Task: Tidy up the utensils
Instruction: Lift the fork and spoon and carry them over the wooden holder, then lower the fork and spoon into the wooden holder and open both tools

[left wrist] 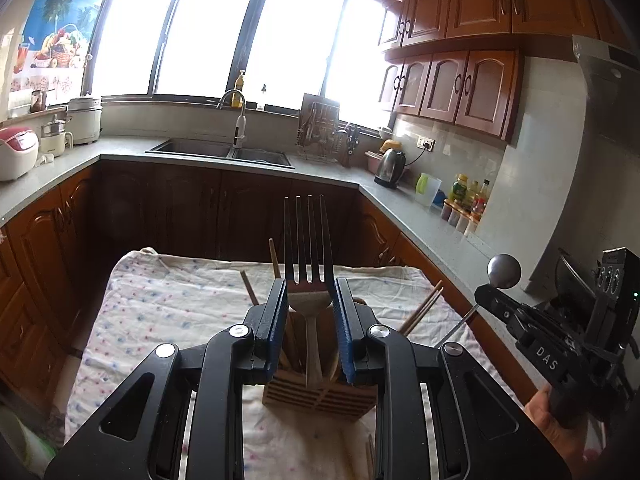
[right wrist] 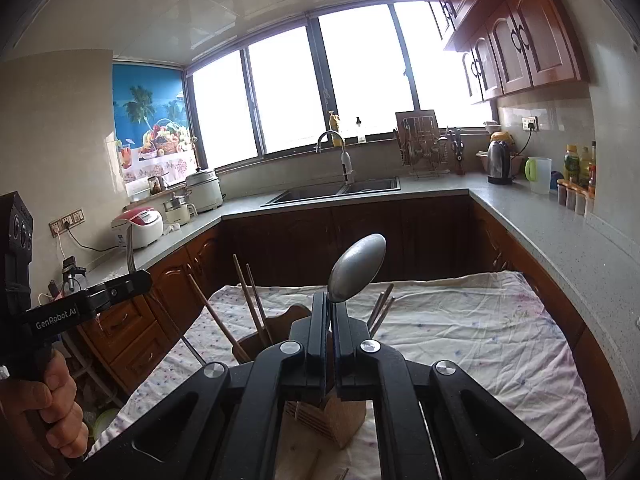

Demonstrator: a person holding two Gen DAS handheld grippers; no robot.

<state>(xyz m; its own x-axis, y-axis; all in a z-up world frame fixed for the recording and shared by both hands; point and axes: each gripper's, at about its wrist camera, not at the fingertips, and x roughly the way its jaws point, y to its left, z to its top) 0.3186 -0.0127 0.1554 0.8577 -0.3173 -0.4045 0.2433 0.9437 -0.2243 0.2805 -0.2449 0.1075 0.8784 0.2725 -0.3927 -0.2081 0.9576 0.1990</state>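
Up above the wooden holder (left wrist: 320, 396), left tool (left wrist: 310, 304) clamping a fork (left wrist: 308, 240) at the neck, tines upright, handle hanging down into the holder. Further right, right tool (right wrist: 330, 320) nearly closed on a spoon (right wrist: 356, 268), bowl up past the fingertips, handle dropping toward the same holder. Chopsticks (right wrist: 250, 300) leaning in the holder, left of the spoon. Holder resting on the cloth-covered desk (left wrist: 160, 304).

Two markings are readable to you. On the side of your right claw (left wrist: 505, 305), seen from the left wrist camera, white letters spell "DAS". On the side of your left claw (right wrist: 129, 285), seen from the right wrist camera, white lettering reads "GenRobot.AI". Nothing else is legible.
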